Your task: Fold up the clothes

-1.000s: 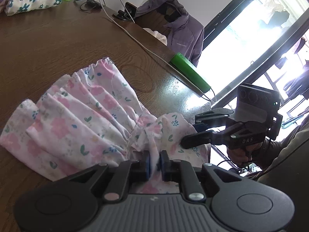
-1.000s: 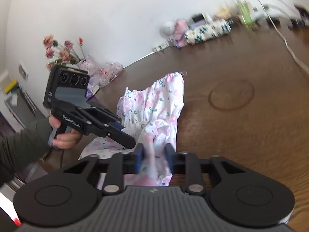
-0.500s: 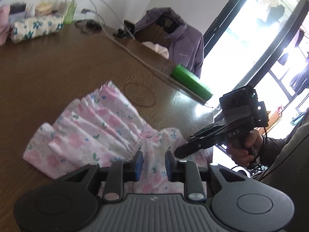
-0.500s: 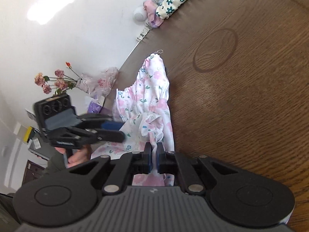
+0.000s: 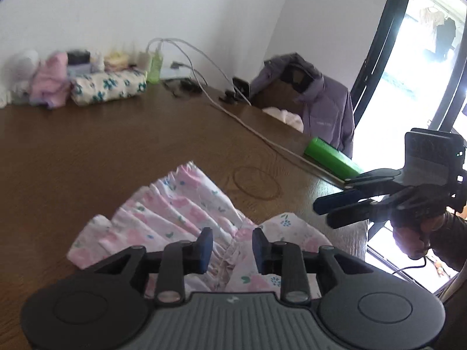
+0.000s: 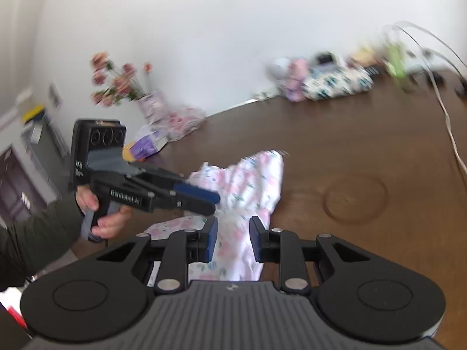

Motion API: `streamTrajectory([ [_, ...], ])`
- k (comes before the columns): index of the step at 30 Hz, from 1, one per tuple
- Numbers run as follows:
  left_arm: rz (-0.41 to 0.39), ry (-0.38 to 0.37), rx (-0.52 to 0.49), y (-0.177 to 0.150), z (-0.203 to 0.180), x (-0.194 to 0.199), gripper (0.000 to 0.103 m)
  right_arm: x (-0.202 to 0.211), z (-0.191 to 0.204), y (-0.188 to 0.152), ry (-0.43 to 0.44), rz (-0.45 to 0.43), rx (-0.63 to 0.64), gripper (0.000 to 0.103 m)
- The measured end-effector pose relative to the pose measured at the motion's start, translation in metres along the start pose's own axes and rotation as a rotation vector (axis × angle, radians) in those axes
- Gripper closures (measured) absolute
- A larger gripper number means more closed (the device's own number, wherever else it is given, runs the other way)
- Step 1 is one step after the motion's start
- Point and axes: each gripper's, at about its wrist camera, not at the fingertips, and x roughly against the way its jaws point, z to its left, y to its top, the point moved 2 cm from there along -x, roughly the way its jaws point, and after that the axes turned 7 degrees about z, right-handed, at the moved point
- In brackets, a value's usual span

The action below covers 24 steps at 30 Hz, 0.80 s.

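1. Both grippers have let go of the cloth they pinched a second ago and have lifted off it; the garment now lies slack on the table instead of being gathered between the pads.
2. Table (image 5: 87, 151): dark brown wood with a faint ring mark (image 5: 256, 182) just beyond the garment; a white cable (image 5: 262, 137) runs along its far side.
3. Garment (image 5: 175, 210): a pink-and-white floral piece with a gathered, ruffled edge, lying crumpled near the table's front edge, below and ahead of both grippers.
4. Jacket (image 5: 327, 102): purple, draped over a chair at the far side of the table, beside the bright window.
5. Folded clothes (image 5: 108, 86): a white bundle with blue flowers and a pink one beside it, at the back by the wall.
6. Left gripper (image 5: 230, 248): jaws parted, nothing between the pads, which hang above the cloth without pressing on it.
7. Right gripper (image 6: 232, 239): jaws opening, blue pads apart; the garment shows through the gap but is not pinched.
8. Green tube (image 5: 332, 157): lying at the table's edge near the window.
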Motion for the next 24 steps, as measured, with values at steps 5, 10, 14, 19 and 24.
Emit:
streamTrajectory([
  [5, -0.051, 0.038, -0.075, -0.023, -0.053, 0.025, 0.076, -0.044, 0.023, 0.018, -0.013, 0.090, 0.173, 0.082],
  [10, 0.054, 0.068, -0.008, -0.058, -0.056, -0.005, 0.078, -0.081, 0.027, 0.009, -0.014, 0.212, 0.202, 0.087],
  [14, 0.014, 0.006, 0.108, -0.072, -0.040, 0.002, 0.078, -0.082, 0.028, 0.010, -0.003, 0.230, 0.215, 0.087],
  [19, -0.016, 0.013, 0.064, -0.065, -0.037, 0.023, 0.074, -0.041, 0.042, 0.013, 0.085, 0.185, 0.449, 0.036],
  [24, 0.019, 0.039, 0.006, -0.047, -0.025, 0.015, 0.063, -0.018, 0.073, -0.006, 0.125, 0.220, 0.835, 0.019],
])
